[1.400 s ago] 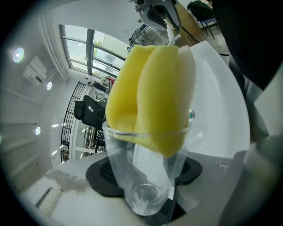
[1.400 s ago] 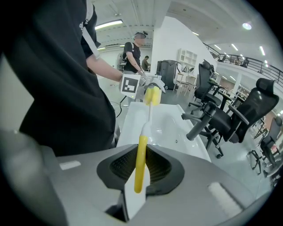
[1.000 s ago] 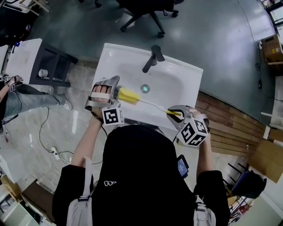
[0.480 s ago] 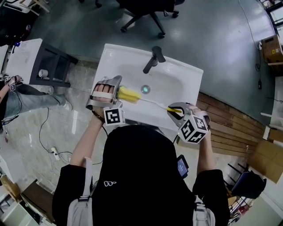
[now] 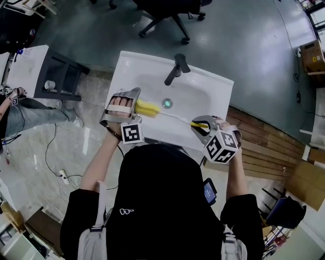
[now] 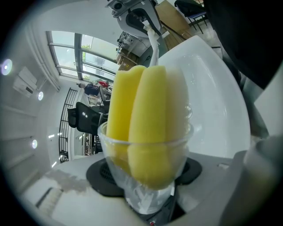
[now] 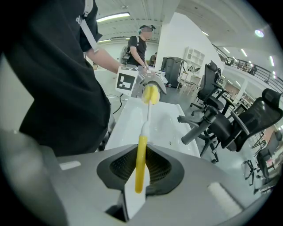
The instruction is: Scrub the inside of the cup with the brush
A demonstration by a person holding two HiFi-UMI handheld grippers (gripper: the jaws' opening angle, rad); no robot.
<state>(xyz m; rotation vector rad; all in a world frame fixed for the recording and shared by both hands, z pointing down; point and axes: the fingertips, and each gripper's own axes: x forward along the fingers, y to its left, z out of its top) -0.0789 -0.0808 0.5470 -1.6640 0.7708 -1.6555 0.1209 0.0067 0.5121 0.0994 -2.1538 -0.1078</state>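
A clear glass cup (image 6: 146, 176) sits between the jaws of my left gripper (image 5: 125, 104), which is shut on it, its mouth turned toward the right. The yellow sponge head (image 6: 146, 128) of a long brush is pushed into the cup and fills most of it; the same head (image 5: 148, 108) shows over the sink in the head view. A thin white shaft (image 5: 177, 120) runs from the head to a yellow handle (image 7: 140, 165). My right gripper (image 5: 203, 128) is shut on that handle, above the sink's front right rim.
A white sink (image 5: 203, 91) lies below both grippers, with a dark tap (image 5: 176, 67) at its back and a drain (image 5: 166, 103) in the middle. An office chair (image 5: 167, 15) stands beyond it. Another person (image 7: 140, 44) stands in the background.
The left gripper and cup have rolled a little and edged slightly right. The brush stays in the cup; the right gripper has barely moved.
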